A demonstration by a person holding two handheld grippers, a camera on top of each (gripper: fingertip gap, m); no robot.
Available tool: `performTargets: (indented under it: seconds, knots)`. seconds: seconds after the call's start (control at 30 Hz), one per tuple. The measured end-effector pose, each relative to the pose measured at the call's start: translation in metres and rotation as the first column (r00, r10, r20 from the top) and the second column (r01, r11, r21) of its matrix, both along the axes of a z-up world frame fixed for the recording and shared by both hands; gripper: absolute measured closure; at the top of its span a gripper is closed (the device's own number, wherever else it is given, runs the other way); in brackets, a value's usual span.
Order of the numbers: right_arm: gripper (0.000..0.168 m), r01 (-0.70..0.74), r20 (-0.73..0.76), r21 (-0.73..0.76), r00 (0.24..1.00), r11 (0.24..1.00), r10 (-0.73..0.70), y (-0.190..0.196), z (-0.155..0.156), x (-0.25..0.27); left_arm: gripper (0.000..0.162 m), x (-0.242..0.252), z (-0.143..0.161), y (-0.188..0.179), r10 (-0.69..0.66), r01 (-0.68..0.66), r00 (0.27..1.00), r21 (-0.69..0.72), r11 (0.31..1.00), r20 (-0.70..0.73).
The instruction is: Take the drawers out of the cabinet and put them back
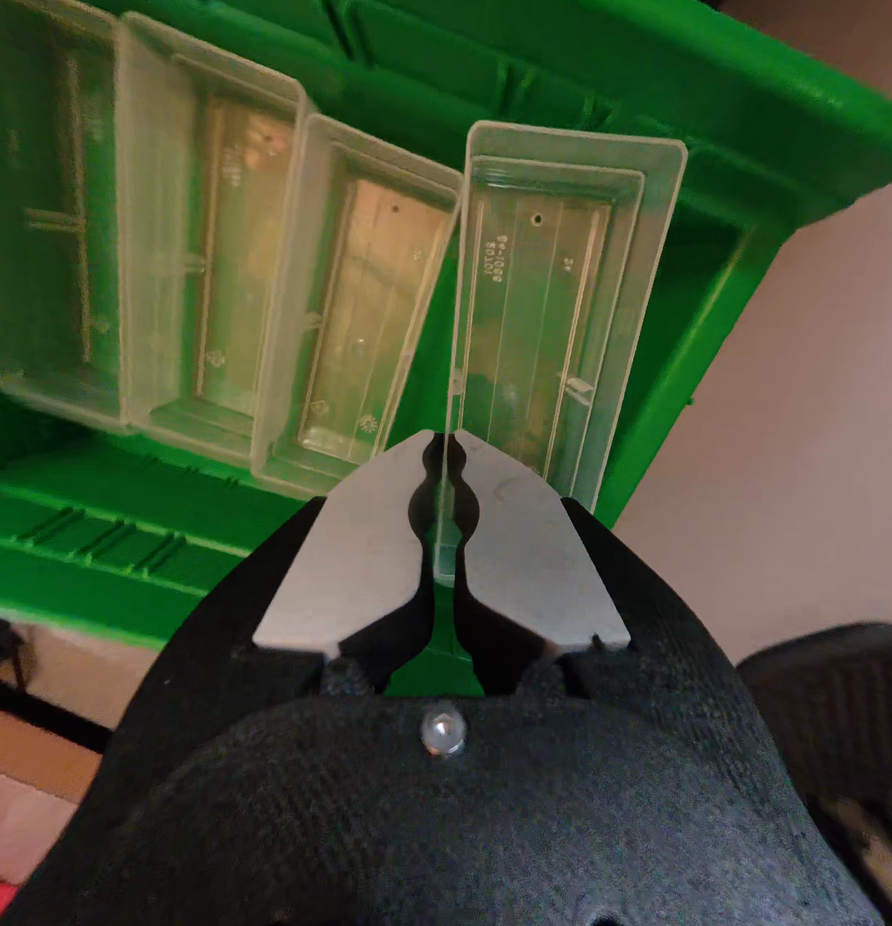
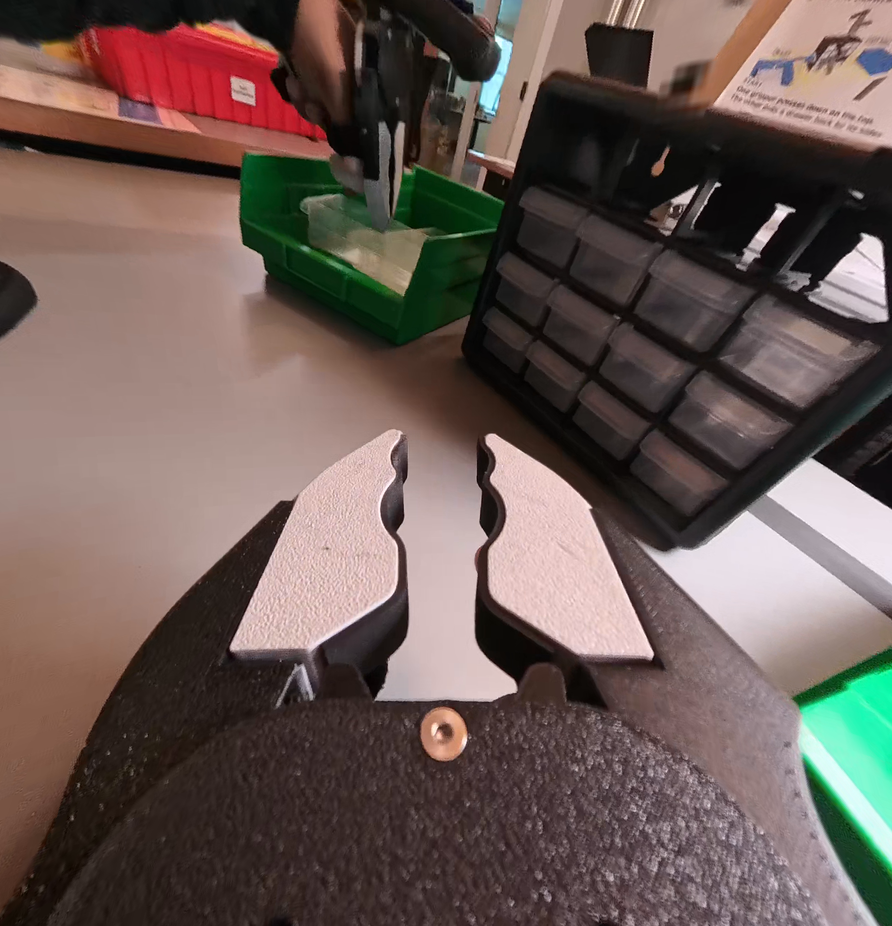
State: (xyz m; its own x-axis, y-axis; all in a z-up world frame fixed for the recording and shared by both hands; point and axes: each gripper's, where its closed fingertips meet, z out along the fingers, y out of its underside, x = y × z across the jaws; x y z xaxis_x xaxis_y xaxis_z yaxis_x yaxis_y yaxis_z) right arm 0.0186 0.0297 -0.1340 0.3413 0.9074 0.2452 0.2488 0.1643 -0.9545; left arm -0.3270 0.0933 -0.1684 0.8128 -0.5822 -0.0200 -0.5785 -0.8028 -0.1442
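grey table (image 2: 133,351), green bin (image 2: 333,280), black cabinet (image 2: 684,325)

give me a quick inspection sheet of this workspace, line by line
surface: grey table, bare in front of the right gripper
job's things: black cabinet, tilted, top row of slots open, lower rows hold drawers; green bin holds several clear drawers
clutter: second green bin at the right edge
grippers: left gripper shut on the side wall of one clear drawer in the bin; right gripper open, holding nothing, low over the table
cables: nothing seen
surroundings: red crate on a wooden bench behind; poster behind the cabinet
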Motion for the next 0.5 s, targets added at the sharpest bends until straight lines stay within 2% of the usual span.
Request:
performTargets:
  seconds: [0.03,0.17,0.3,0.5]
  knots:
    - [0.142,-0.003,-0.011,0.013,1.0,1.0,0.004,-0.002,0.005,0.001,0.161,-0.002,0.004,0.0,0.034,-0.034,0.999,0.047,0.998,-0.009]
    - [0.141,0.034,-0.032,0.026,0.999,0.999,-0.033,-0.004,0.018,0.005,0.16,-0.002,0.019,0.0,0.181,-0.189,0.982,0.232,0.954,0.058]
    - [0.141,0.048,-0.058,-0.045,0.997,0.998,-0.051,-0.004,0.024,0.002,0.16,-0.013,0.022,-0.014,0.219,-0.222,0.975,0.233,0.947,0.041]
    - [0.141,0.048,-0.065,-0.031,0.997,0.998,-0.05,-0.001,0.022,-0.009,0.16,-0.016,0.041,-0.004,0.205,-0.246,0.966,0.306,0.92,0.16]
